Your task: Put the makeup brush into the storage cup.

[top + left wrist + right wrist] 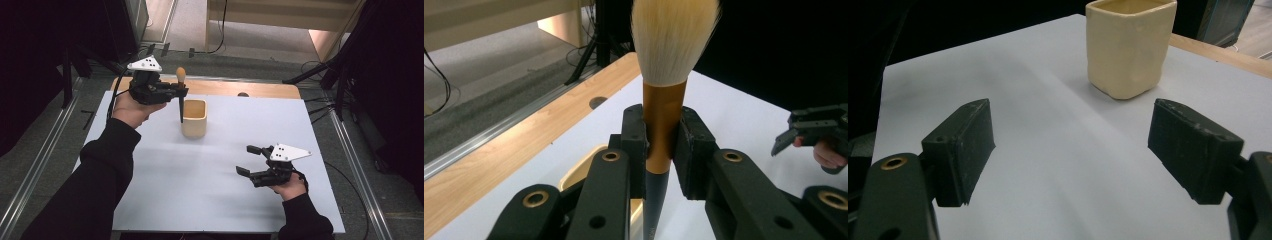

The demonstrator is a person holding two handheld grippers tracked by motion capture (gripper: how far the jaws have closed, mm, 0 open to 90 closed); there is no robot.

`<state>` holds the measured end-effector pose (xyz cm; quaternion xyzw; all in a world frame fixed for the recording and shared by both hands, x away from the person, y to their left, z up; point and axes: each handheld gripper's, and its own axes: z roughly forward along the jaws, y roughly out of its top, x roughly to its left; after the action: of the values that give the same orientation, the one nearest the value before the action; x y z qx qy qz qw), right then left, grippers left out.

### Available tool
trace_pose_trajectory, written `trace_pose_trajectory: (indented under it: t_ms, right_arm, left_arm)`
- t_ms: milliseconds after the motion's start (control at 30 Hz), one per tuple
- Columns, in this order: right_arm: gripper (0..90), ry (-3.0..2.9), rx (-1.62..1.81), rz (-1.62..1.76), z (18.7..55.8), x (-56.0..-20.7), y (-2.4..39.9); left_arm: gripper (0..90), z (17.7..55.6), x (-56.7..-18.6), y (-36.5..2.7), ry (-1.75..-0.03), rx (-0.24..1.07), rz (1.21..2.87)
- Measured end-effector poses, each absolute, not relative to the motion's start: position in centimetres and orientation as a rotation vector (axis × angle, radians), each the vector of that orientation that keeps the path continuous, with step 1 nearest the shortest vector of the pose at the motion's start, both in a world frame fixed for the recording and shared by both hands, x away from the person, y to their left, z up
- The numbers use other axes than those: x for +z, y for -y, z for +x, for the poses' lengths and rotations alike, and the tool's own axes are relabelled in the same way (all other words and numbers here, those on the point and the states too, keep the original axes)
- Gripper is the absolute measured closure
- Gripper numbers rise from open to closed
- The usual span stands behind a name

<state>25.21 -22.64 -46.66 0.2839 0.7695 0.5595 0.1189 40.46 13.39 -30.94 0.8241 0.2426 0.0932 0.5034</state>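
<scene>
Glossy cream cup (1128, 47); soft-bristled, copper-ferruled brush (665, 75).

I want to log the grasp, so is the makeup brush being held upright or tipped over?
Upright. The left gripper is shut on the brush at its gold ferrule, bristles up and dark handle pointing down beside the cream cup.

Right tool (1068, 155) gapes wide (empty) before cream cup (1128, 47) on white table (1048, 150).
</scene>
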Motion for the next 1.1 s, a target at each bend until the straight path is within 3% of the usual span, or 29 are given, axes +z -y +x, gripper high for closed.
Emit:
trace_pose_trajectory:
  t_ms: [500, 1100]
  right_arm:
    - [19.4, -2.255, 1.64, 0.832, 25.3, -46.7, 22.6]
    - [19.4, -2.263, 1.634, 0.825, 25.4, -46.8, 22.6]
  left_arm:
    - [77.6, 43.3, -32.1, -12.5, -0.646, 0.292, 1.975]
    - [77.4, 43.5, -34.3, -11.0, -0.658, 0.287, 1.968]
